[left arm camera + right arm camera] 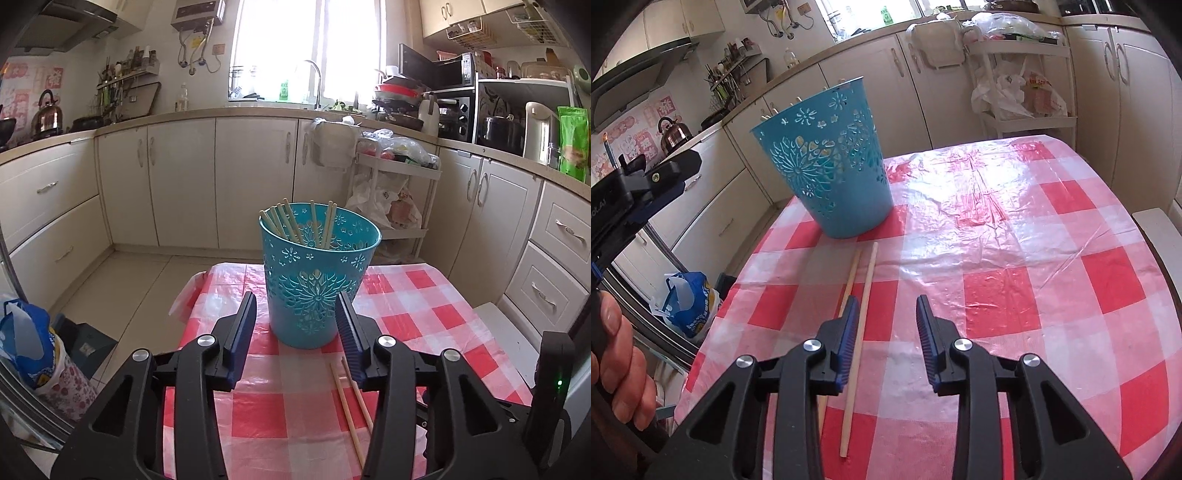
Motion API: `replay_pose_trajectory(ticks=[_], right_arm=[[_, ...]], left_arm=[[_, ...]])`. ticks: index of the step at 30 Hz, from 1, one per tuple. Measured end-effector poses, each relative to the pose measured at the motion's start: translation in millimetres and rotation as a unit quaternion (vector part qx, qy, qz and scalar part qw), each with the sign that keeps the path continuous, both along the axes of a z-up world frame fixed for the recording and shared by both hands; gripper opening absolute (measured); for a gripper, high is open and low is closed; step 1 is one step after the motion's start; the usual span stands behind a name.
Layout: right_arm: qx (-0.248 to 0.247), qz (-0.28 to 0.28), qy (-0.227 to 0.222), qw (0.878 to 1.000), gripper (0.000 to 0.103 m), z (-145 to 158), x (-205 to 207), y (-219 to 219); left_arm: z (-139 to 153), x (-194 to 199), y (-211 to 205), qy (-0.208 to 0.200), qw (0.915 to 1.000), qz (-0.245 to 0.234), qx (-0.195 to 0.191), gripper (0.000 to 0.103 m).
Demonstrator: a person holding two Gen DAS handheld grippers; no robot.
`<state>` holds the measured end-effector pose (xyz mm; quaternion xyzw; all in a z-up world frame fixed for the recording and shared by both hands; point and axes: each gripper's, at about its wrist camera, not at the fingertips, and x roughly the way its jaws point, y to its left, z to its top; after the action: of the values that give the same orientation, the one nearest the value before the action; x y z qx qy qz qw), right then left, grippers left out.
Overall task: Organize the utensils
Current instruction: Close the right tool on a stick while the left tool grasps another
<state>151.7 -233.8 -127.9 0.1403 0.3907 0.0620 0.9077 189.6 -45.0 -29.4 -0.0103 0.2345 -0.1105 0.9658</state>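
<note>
A teal cut-out bucket (314, 280) stands on the red-and-white checked table (424, 317) and holds several wooden chopsticks (291, 223). It also shows in the right wrist view (831, 162). Two loose chopsticks (351, 402) lie on the cloth in front of the bucket, and they show in the right wrist view (858, 325). My left gripper (297, 306) is open and empty, just in front of the bucket. My right gripper (886, 310) is open and empty, low over the table, its left finger over the loose chopsticks.
Cream kitchen cabinets (255, 177) ring the room. A white trolley (399, 199) with plastic bags stands behind the table. A blue bag (29, 343) sits on the floor at the left. A white stool (506, 328) is by the table's right side.
</note>
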Motion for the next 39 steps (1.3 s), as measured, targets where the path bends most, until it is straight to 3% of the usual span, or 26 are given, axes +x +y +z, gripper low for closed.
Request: replay_pose_trajectory(ticks=[6, 15, 20, 26, 28, 31, 35, 36, 38, 39], right_arm=[[-0.009, 0.002, 0.007, 1.0, 0.033, -2, 0, 2], [-0.05, 0.025, 0.036, 0.998, 0.033, -12, 19, 22], [-0.084, 0.048, 0.054, 0.994, 0.033, -22, 30, 39], [-0.125, 0.06, 0.07, 0.988, 0.007, -27, 26, 43], [-0.116, 0.047, 0.076, 0.989, 0.006, -27, 20, 31], [-0.1, 0.023, 0.081, 0.991, 0.006, -26, 7, 11], [-0.1, 0.032, 0.086, 0.991, 0.007, -25, 1, 4], [-0.106, 0.036, 0.085, 0.99, 0.01, -23, 4, 6], [-0.115, 0.043, 0.08, 0.989, 0.03, -23, 9, 10], [-0.12, 0.046, 0.08, 0.988, 0.03, -24, 12, 13]], left_arm=[[-6, 3, 2, 0.015, 0.9999, 0.0, -0.001, 0.049], [-45, 16, 27, 0.091, 0.9951, 0.035, -0.014, 0.051], [-57, 16, 28, 0.105, 0.9939, 0.033, -0.01, 0.052], [-66, 17, 14, 0.122, 0.9924, 0.016, 0.001, 0.054], [-73, 20, 2, 0.134, 0.9909, 0.004, 0.015, 0.055], [-87, 31, -18, 0.156, 0.987, -0.02, 0.034, 0.055], [-104, 45, -44, 0.178, 0.9814, -0.042, 0.058, 0.055], [-107, 49, -50, 0.183, 0.9798, -0.045, 0.066, 0.055], [-113, 56, -60, 0.191, 0.9768, -0.046, 0.085, 0.055], [-116, 59, -63, 0.194, 0.9757, -0.046, 0.092, 0.055]])
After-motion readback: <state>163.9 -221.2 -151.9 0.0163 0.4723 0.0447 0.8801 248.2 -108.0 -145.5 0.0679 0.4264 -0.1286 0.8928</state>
